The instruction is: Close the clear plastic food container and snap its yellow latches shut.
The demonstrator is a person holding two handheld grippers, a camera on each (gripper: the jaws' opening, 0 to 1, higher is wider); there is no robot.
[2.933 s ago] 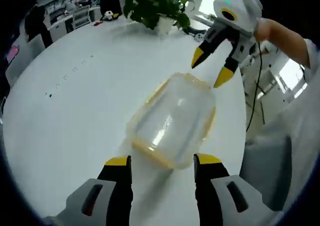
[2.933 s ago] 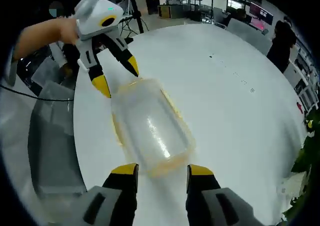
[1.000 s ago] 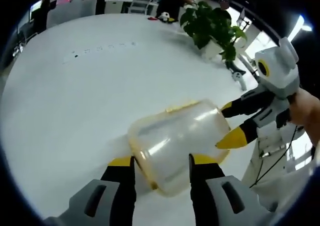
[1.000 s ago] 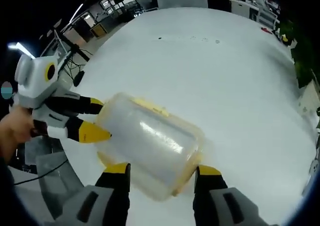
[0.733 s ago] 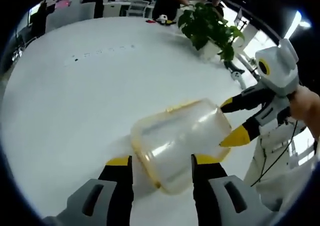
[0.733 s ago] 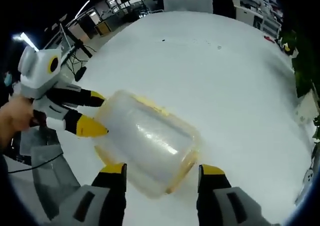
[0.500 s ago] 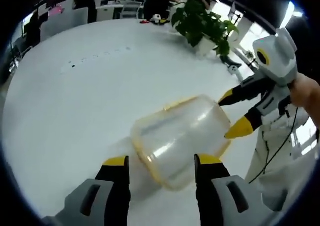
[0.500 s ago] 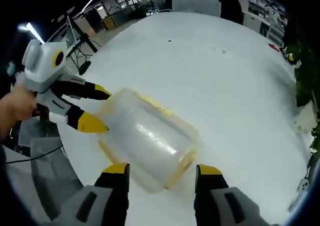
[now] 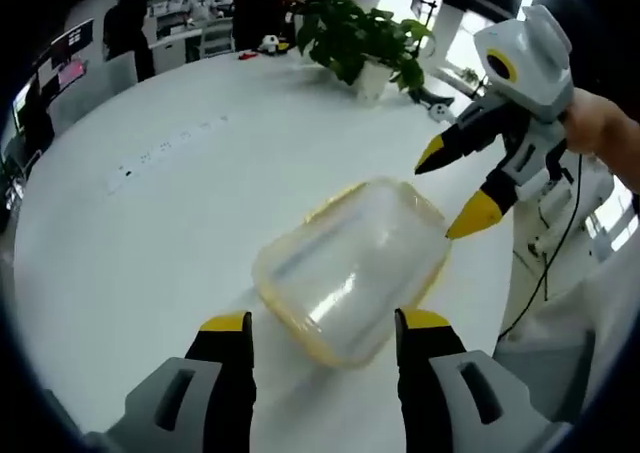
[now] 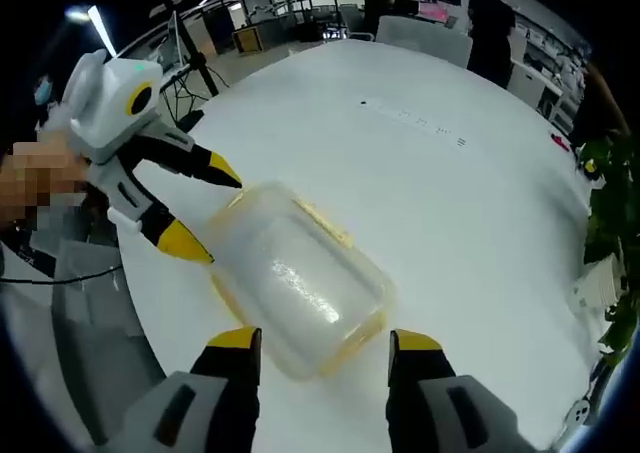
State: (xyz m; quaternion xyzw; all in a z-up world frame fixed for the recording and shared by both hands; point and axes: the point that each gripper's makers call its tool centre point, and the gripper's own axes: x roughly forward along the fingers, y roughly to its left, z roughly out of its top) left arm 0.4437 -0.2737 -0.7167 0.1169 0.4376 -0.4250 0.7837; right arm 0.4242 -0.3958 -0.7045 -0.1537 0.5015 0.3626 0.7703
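A clear plastic container (image 9: 350, 268) with a yellow rim lies on the round white table (image 9: 150, 223). My left gripper (image 9: 325, 323) stands open at its near end, one jaw on each side, just short of it. My right gripper (image 9: 452, 187) comes in from the right, open, its yellow tips close to the container's far end. In the right gripper view the container (image 10: 300, 278) lies between my right gripper (image 10: 324, 340), open at the near end, and my left gripper (image 10: 205, 211), open at the far left end. I cannot make out the latches.
A potted plant (image 9: 360, 33) stands at the far side of the table. People and desks show beyond it. A hand (image 9: 600, 138) holds the right gripper, with a cable (image 9: 560, 253) hanging below. The table edge (image 10: 150, 313) runs close to the container.
Both grippers have drawn back a little from the container's ends, where their tips were against it. The container has stayed on the table. Both views have shifted with the hands.
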